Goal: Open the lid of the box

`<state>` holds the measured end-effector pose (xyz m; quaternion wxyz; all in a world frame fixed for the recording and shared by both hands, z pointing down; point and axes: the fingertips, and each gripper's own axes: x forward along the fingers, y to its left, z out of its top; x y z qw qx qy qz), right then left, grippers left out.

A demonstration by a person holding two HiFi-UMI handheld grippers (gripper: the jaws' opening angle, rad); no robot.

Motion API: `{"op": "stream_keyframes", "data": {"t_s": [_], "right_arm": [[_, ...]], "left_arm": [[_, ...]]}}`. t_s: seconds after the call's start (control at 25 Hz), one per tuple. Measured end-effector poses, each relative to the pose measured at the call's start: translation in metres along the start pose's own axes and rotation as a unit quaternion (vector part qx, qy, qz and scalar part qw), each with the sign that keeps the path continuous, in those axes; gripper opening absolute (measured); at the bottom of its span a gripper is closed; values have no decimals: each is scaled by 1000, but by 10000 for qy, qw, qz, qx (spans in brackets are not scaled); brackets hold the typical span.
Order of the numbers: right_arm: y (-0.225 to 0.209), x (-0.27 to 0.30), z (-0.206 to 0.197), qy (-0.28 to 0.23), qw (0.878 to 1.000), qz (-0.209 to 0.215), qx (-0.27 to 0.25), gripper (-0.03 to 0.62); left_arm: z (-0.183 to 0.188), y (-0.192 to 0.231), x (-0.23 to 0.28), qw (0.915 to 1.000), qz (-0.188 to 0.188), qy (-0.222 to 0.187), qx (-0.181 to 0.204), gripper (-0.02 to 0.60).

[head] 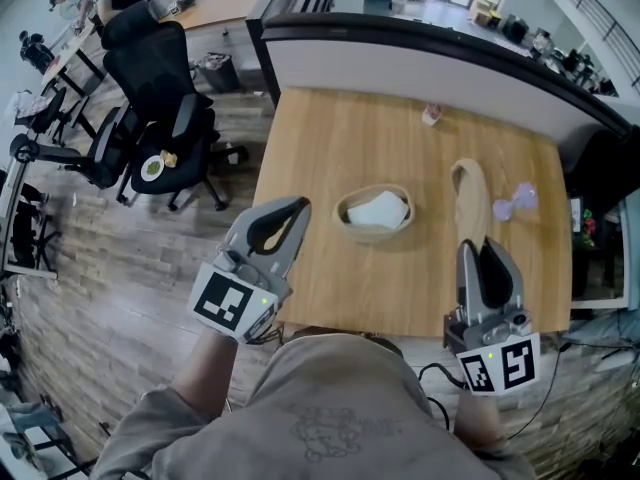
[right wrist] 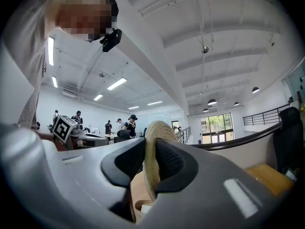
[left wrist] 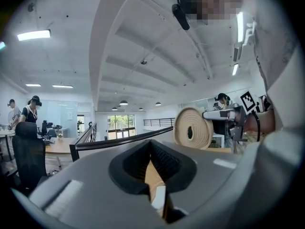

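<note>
**Right gripper** [head: 480, 253]: the jaws are pinched on the rim of the round, straw-coloured woven lid [head: 470, 193]. The lid stands on edge and rises ahead of the fingertips. The right gripper view shows the rim seated between both pads.

**Left gripper** [head: 296, 208]: the jaws are pressed together with nothing between them. It is held over the near left edge of the light wooden table [head: 320, 138].

**Box:** the oval woven basket box [head: 352, 230] lies ahead and to the left of the right gripper, apart from the lid. From the left gripper it lies ahead and to the right. It is uncovered, and a white folded item [head: 380, 210] shows inside.

**Assessment:** the lid is off the box, and what remains appears to be setting it down.

**Recommendation:**
- Lower the lid flat onto bare table to the right of the box.
- Hold the pinch firm until the lid bears on the wood, then release.
- Such an edge grip may let the lid swing, so move it slowly.
</note>
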<state>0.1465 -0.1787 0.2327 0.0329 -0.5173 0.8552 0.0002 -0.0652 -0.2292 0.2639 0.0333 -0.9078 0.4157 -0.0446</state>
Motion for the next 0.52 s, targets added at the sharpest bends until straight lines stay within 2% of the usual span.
{"op": "stream_keyframes", "data": {"t_s": [0.24,0.52], "right_arm": [[2,1,-3,21,10000,-10,-8,77],[6,3,-8,131,9999,4,25,77]], "left_arm": [[-7,-1,-3,9991,147,401,66,2],[-12,-5,-6,9988,86,480,43,0]]}}
